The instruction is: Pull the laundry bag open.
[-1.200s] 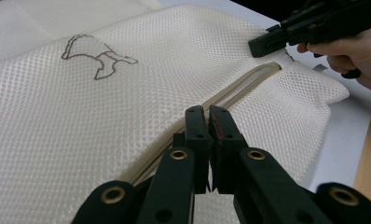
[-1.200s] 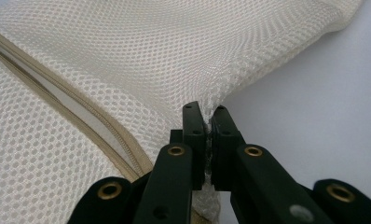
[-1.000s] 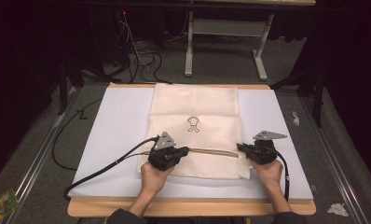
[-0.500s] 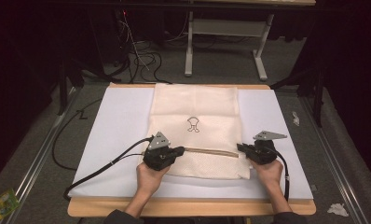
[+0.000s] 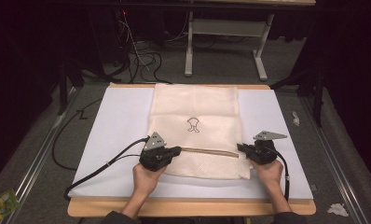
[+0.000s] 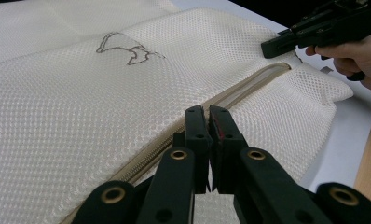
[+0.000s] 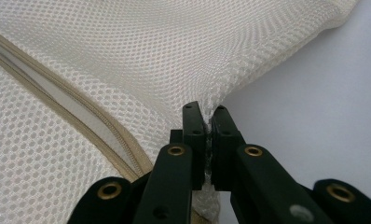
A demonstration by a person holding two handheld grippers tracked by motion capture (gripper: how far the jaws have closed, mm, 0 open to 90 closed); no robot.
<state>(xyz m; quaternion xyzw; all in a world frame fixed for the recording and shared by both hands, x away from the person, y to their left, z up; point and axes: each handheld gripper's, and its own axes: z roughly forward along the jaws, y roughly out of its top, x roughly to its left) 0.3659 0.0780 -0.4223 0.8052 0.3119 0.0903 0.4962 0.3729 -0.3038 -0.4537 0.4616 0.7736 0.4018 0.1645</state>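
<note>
The left gripper [image 5: 174, 151] has slid left along the zipper [image 5: 209, 152], jaws together; lower right, the right gripper [image 5: 242, 148] stays clamped on the mesh bag [image 5: 193, 109].

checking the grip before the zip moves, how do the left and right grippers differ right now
The left gripper sits at the zipper on the mesh laundry bag, jaws shut over the zipper line; the right gripper pinches the bag's side edge, bunching the mesh up. The left points along the zipper, the right in from the side. Both are shut.
</note>
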